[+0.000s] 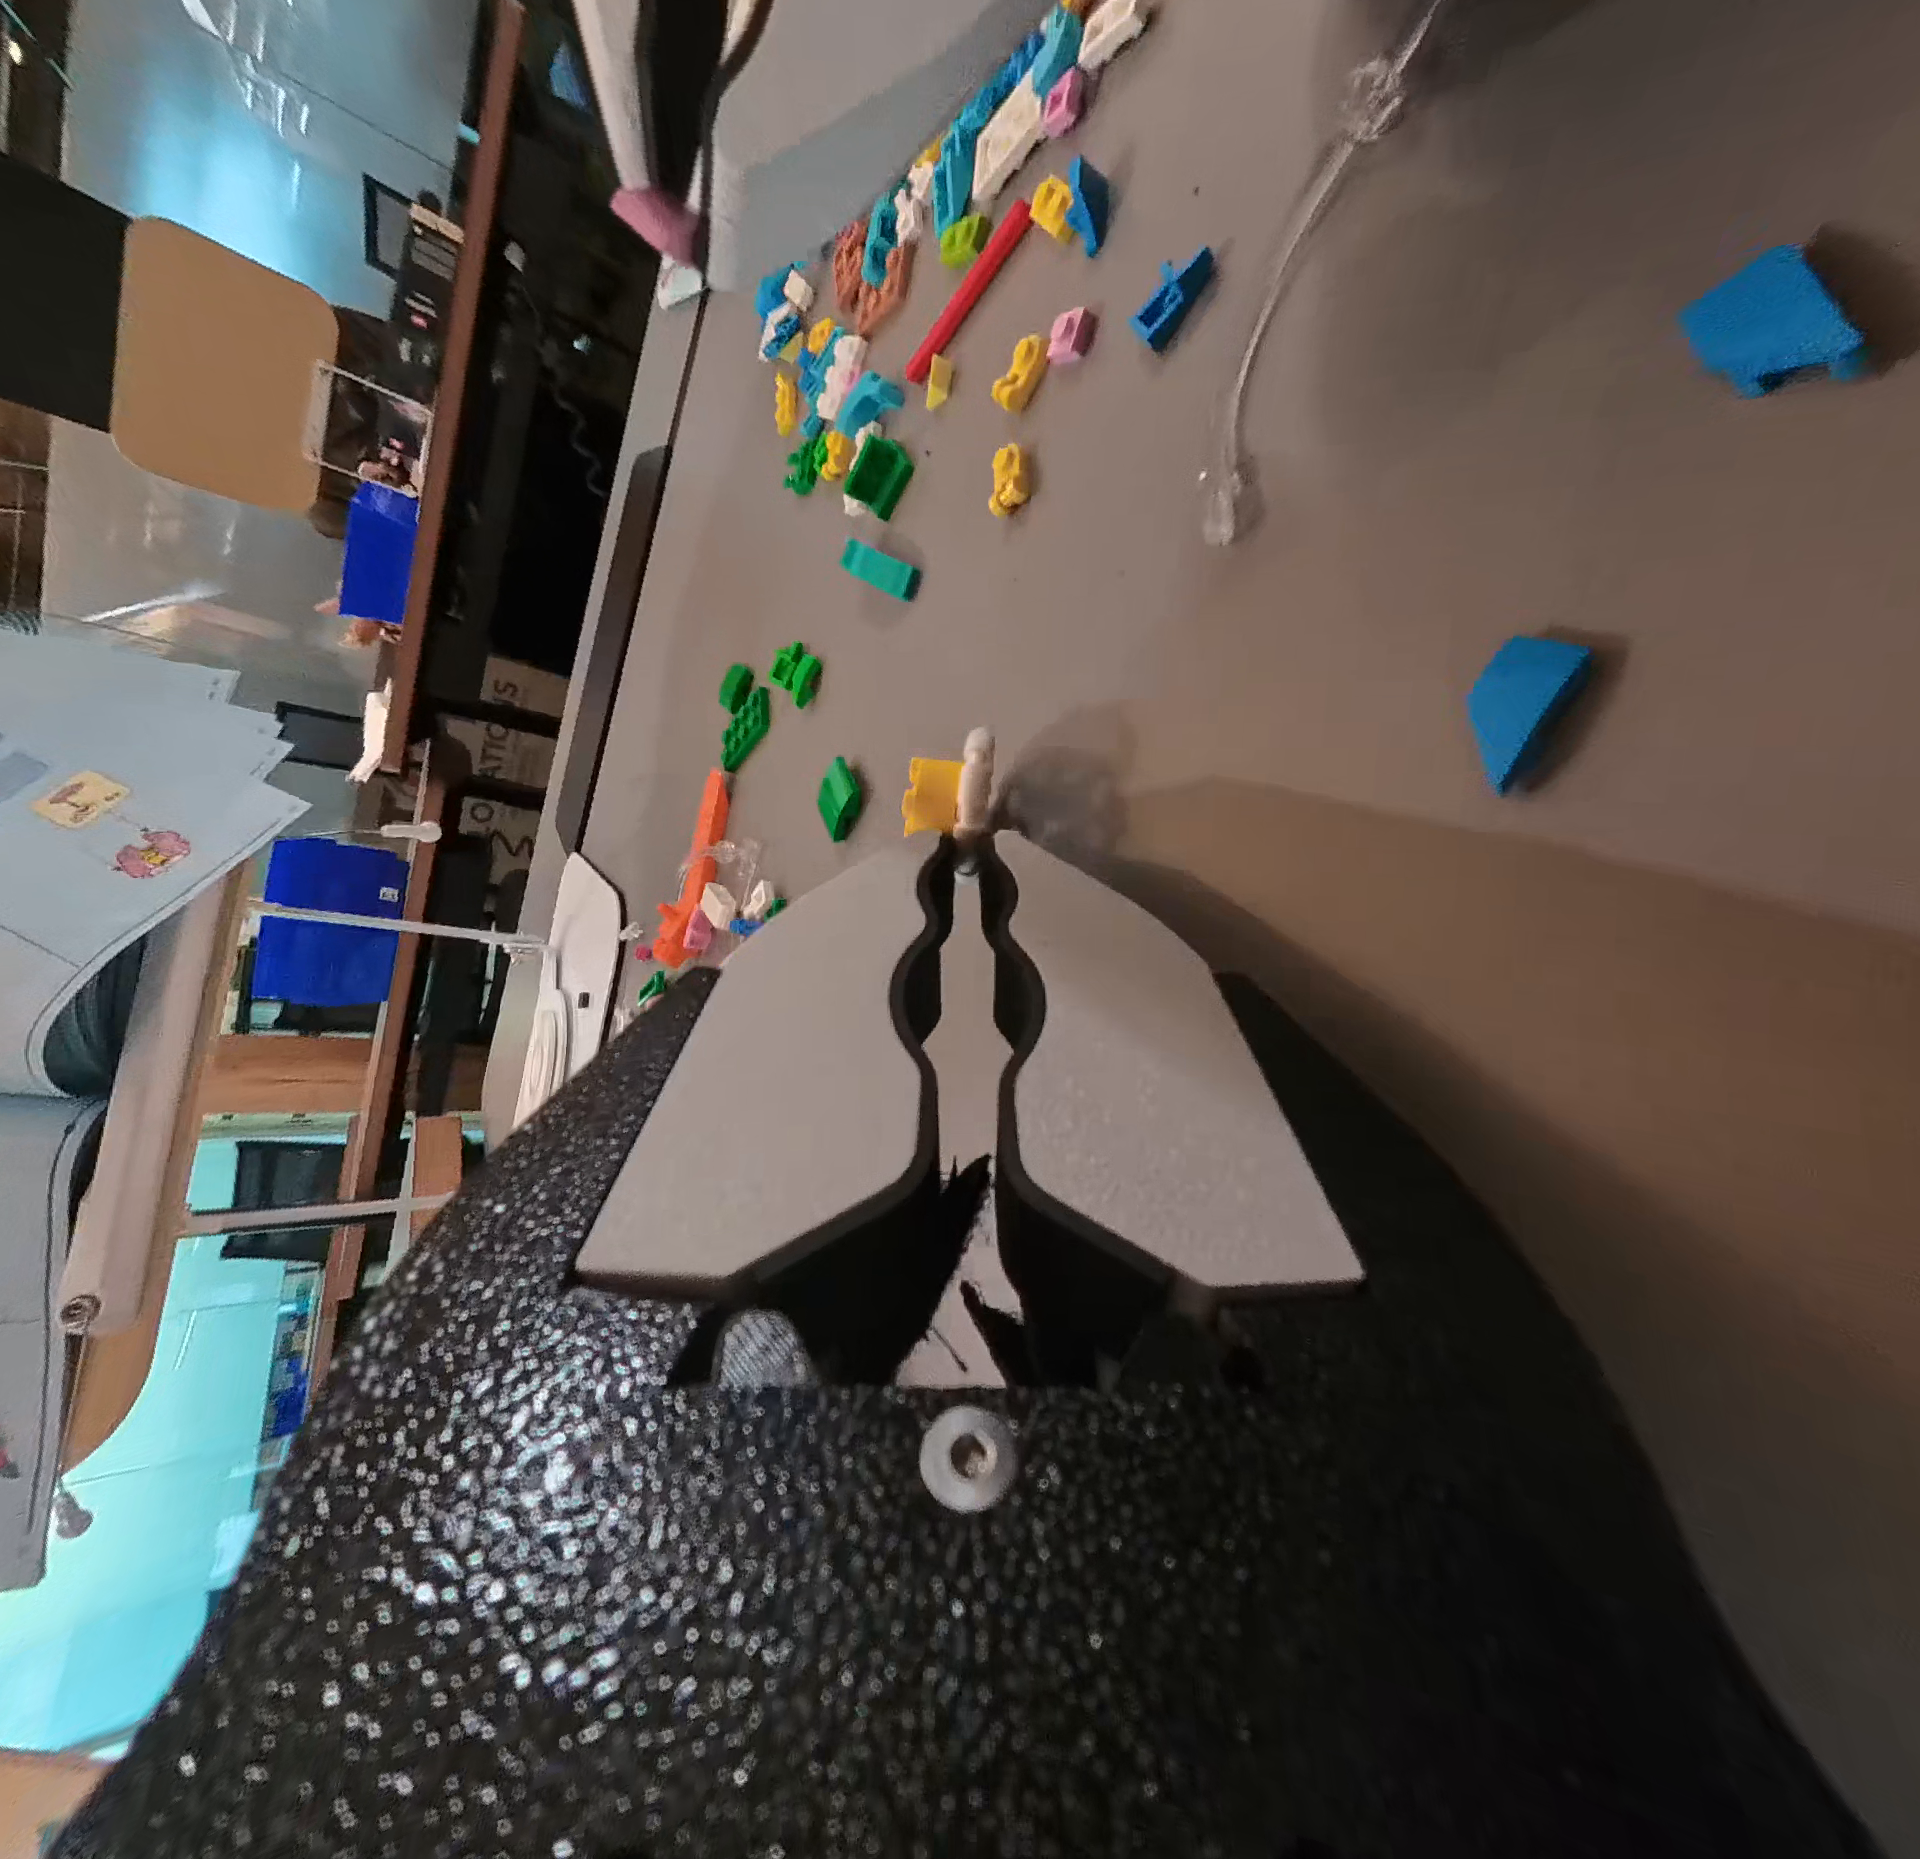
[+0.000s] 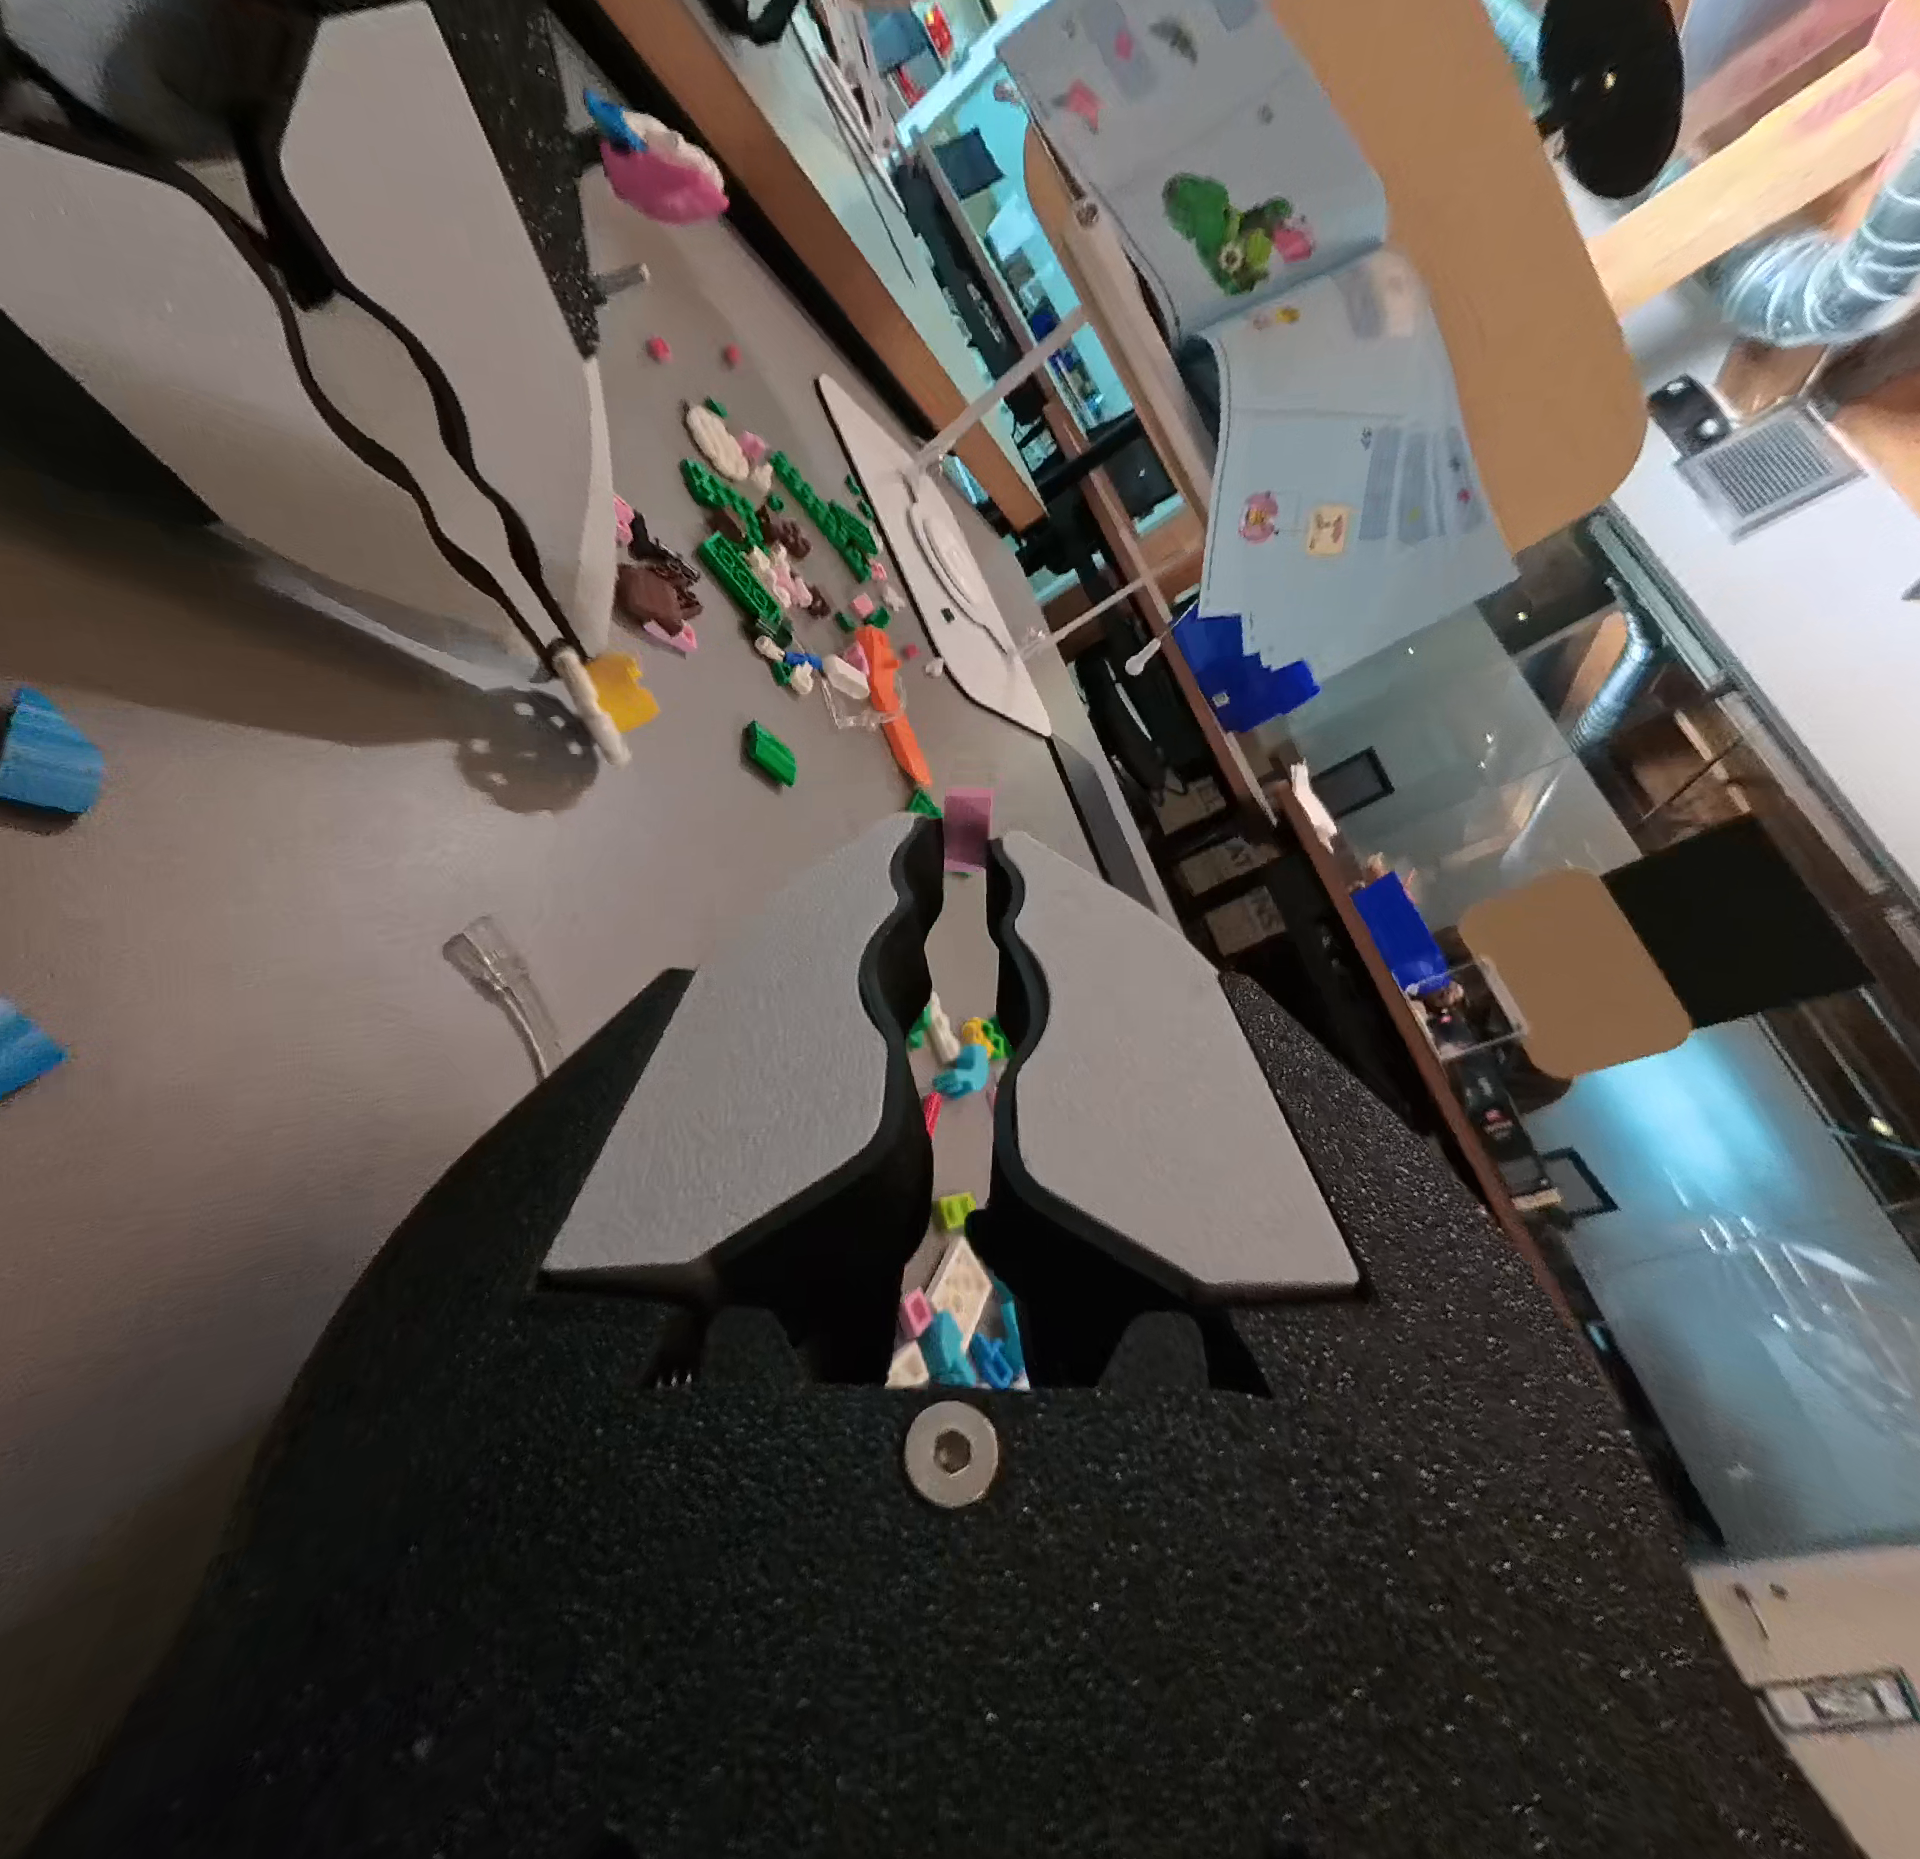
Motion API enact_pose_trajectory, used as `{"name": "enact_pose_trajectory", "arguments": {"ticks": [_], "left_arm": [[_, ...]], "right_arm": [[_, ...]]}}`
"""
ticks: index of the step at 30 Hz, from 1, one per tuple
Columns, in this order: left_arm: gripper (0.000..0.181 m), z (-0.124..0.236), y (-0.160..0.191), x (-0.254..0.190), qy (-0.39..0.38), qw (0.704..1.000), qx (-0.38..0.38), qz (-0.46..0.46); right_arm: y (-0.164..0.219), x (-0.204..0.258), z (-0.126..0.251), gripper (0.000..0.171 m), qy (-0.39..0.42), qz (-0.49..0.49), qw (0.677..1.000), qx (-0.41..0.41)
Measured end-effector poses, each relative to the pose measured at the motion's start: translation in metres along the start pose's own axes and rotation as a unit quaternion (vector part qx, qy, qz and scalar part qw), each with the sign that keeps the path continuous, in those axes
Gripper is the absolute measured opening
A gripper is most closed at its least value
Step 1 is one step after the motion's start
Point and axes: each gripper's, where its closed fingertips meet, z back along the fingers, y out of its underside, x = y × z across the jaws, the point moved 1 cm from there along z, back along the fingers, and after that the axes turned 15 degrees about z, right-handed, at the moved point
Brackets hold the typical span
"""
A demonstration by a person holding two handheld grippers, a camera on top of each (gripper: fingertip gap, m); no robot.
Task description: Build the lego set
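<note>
My left gripper (image 1: 966,845) is shut on a small white peg (image 1: 977,775) that carries a yellow brick (image 1: 930,793), held a little above the grey table (image 1: 1351,666). The right wrist view shows this gripper (image 2: 566,654) at upper left with the same white peg (image 2: 601,713) and yellow brick (image 2: 625,692). My right gripper (image 2: 966,843) is shut on a small pink piece (image 2: 968,824), held off the table. Loose bricks lie in heaps: a blue, white and yellow heap (image 1: 914,251) and a green, brown and pink heap (image 2: 769,542).
Two blue slope bricks (image 1: 1532,708) (image 1: 1771,323) and a clear plastic strip (image 1: 1278,282) lie on the table. An orange piece (image 2: 894,708) and a green brick (image 2: 771,751) lie near a white stand base (image 2: 951,552). An open instruction booklet (image 2: 1340,427) hangs behind the table.
</note>
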Motion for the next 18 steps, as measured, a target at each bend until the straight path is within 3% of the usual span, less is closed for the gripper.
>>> {"name": "enact_pose_trajectory", "arguments": {"ticks": [10,18], "left_arm": [[0.004,0.0003,-0.0033,0.0021,-0.058,0.991,0.015,-0.118],[0.004,0.001,-0.0057,0.0046,-0.072,0.989,0.0,-0.126]], "right_arm": [[0.0022,-0.0013,-0.0003,0.007,0.001,0.005,1.0,0.011],[0.0005,-0.0015,0.0003,0.007,0.001,0.011,1.0,0.008]]}}
